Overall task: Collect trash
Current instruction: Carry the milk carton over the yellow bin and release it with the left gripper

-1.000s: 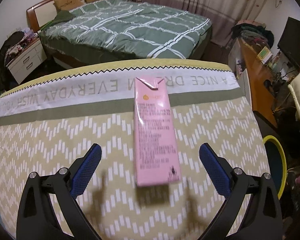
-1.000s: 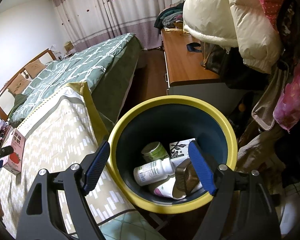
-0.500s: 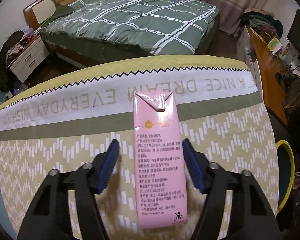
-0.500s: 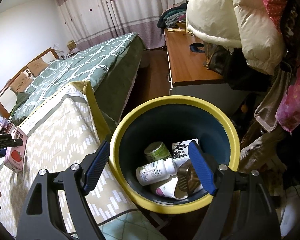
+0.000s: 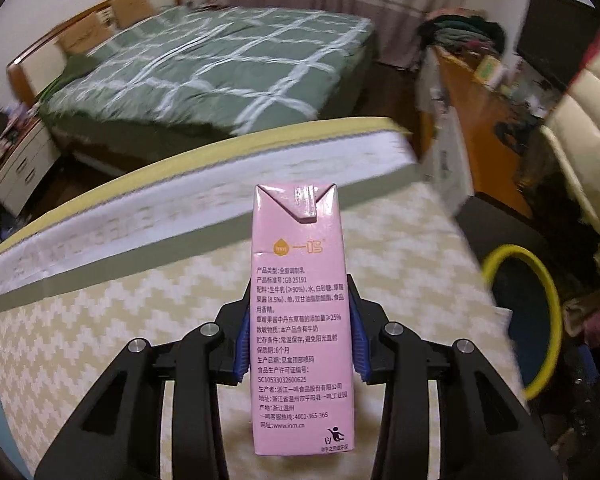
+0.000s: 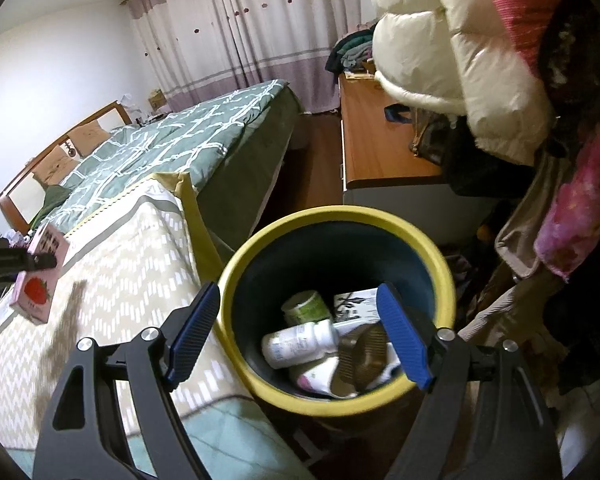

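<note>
Left gripper [image 5: 300,332], fingers clenched on the pink milk carton [image 5: 300,320], its long axis running forward between them, above the patterned desk [image 5: 100,320]. Bin [image 5: 539,320] lies to the fingers' right. Right gripper [image 6: 300,336] hangs released over the bin, holding nothing.

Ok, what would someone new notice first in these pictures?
The tall pink strawberry milk carton stands out, clamped between the left gripper's blue pads above the zigzag-patterned yellow tablecloth. Next, the yellow-rimmed dark blue trash bin beside the table, already holding bottles and packets, with the open right gripper over it.
</note>
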Action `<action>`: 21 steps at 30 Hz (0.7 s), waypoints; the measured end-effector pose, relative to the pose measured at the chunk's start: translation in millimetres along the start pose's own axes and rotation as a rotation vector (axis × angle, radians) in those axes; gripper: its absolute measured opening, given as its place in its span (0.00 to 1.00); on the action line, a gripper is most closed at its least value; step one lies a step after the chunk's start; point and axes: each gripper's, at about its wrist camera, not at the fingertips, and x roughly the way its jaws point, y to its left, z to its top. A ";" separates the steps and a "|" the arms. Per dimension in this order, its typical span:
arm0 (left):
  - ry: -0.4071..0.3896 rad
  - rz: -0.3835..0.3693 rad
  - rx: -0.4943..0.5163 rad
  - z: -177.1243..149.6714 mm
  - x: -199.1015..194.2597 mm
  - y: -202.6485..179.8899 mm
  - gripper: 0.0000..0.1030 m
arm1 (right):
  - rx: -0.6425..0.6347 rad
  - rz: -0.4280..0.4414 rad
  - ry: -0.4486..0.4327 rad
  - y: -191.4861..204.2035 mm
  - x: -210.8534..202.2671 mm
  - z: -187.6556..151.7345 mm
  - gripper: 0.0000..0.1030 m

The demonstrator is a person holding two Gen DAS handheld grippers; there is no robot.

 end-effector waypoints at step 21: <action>0.097 -0.265 0.276 -33.4 25.1 -268.6 0.38 | -0.004 -0.025 -0.067 -92.7 -77.6 -4.0 0.77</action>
